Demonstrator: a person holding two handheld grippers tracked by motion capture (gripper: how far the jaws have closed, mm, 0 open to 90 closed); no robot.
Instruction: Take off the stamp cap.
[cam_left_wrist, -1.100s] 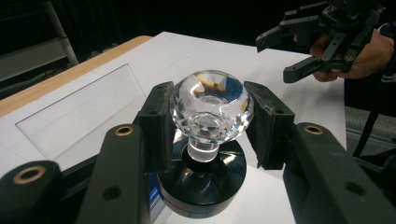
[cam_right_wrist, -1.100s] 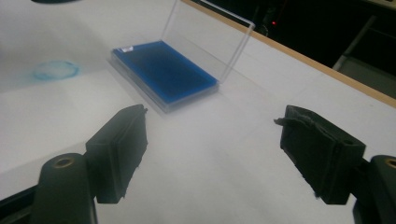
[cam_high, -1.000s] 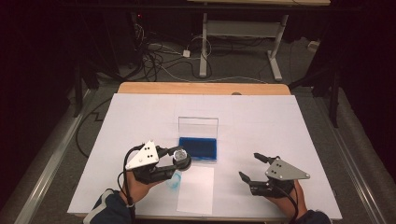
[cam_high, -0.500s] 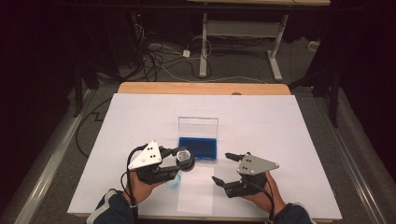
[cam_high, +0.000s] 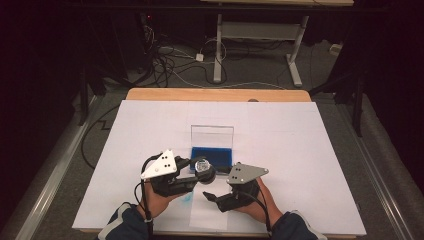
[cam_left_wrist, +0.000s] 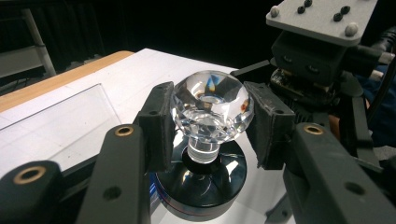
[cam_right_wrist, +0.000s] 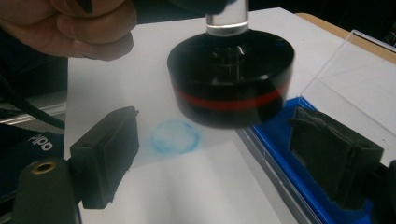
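A stamp with a faceted crystal knob (cam_left_wrist: 212, 105) and a round black base (cam_left_wrist: 201, 182) with a red stripe (cam_right_wrist: 231, 79) hangs just above the white sheet. My left gripper (cam_left_wrist: 212, 121) is shut on the knob; in the high view it (cam_high: 202, 169) sits just in front of the ink pad. My right gripper (cam_right_wrist: 229, 158) is open, its pads (cam_right_wrist: 107, 149) below and to either side of the base without touching it. From above, the right gripper (cam_high: 214, 200) lies just right of the stamp (cam_high: 204, 167). A round blue print (cam_right_wrist: 175, 136) marks the paper under the stamp.
A blue ink pad (cam_high: 212, 154) lies in a clear box with its lid (cam_high: 212, 135) standing up behind it. White paper (cam_high: 310, 150) covers the wooden table. A smaller loose sheet (cam_high: 210, 217) lies by the near edge. Cables and desk legs are on the floor beyond.
My right gripper has moved left from the table's right side to just beside the stamp. My left gripper has kept hold of the stamp, almost still.
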